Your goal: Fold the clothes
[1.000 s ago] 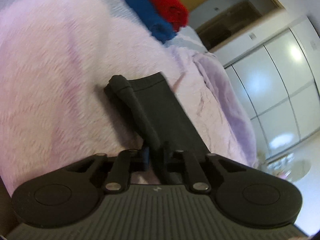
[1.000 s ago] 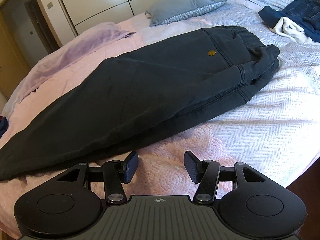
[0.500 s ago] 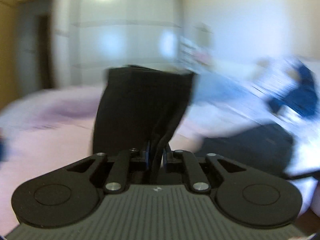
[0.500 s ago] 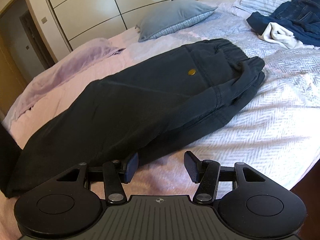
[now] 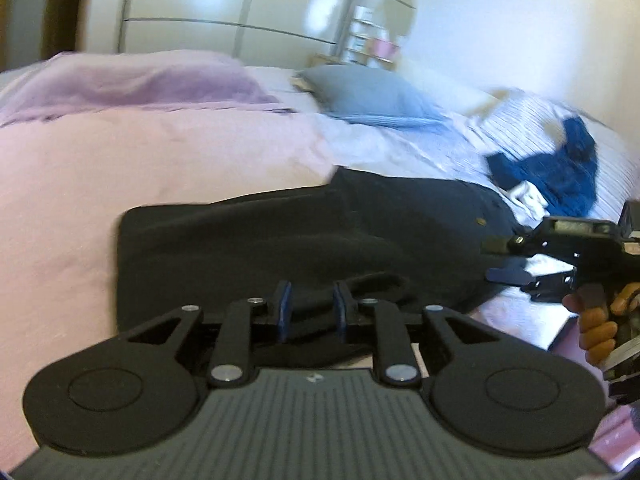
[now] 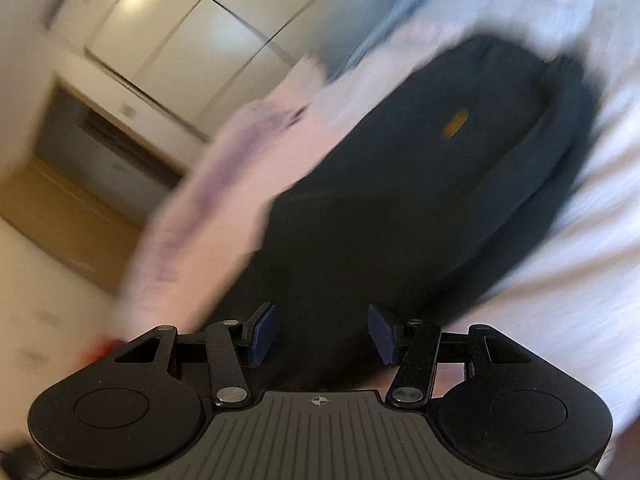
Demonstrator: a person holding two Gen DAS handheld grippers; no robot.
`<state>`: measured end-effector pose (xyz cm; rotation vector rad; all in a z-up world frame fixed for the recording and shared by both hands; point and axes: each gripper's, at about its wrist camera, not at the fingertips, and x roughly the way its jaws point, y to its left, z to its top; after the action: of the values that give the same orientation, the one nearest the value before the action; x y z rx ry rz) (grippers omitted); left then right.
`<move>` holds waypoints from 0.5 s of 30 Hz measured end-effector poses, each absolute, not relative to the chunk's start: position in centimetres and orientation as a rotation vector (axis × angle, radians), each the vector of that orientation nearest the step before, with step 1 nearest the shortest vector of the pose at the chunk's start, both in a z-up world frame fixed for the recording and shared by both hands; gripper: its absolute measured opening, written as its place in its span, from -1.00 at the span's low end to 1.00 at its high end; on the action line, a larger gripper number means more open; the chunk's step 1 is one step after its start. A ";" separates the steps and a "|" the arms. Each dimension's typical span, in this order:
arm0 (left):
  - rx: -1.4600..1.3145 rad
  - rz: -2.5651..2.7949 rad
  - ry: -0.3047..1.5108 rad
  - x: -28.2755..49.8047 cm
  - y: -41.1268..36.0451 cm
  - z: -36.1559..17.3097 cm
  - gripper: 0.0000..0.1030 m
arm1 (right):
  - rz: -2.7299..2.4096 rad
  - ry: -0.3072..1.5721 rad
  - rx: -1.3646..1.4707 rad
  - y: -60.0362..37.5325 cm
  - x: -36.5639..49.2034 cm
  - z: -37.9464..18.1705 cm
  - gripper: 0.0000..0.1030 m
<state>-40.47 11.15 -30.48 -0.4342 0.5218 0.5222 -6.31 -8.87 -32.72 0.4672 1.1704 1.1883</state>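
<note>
Dark trousers [image 5: 320, 236] lie folded over on the bed, a brass button showing near the waist in the right wrist view [image 6: 454, 128]. My left gripper [image 5: 310, 312] is open just above the near edge of the folded trousers, a fold of fabric lying loose between the fingers. My right gripper [image 6: 322, 334] is open and empty over the trousers [image 6: 400, 200]; this view is blurred by motion. The right gripper [image 5: 506, 260] also shows in the left wrist view, at the right, held by a hand.
The bed has a pink cover [image 5: 140, 168], a lilac blanket [image 5: 132, 84] at the back, a grey pillow [image 5: 368, 96] and a pile of blue clothes [image 5: 560, 176] at the right. White wardrobe doors [image 5: 220, 4] stand behind.
My left gripper carried the trouser legs over onto the waist half and has opened, letting them go. My right gripper has swung and tilted over the trousers, staying open.
</note>
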 end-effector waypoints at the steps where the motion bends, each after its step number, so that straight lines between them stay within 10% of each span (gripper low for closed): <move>1: -0.455 0.540 0.520 -41.2 11.3 -30.5 -0.66 | 1.205 1.230 0.528 -8.1 -6.4 -33.2 0.06; 15: -0.561 0.585 0.476 -46.6 13.8 -31.8 -0.66 | 1.088 1.412 0.571 -2.9 -9.8 -35.8 0.06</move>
<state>-46.59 13.84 -31.76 -0.5611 0.4759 0.5849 -9.78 -2.88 -35.84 0.5706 1.4115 1.0878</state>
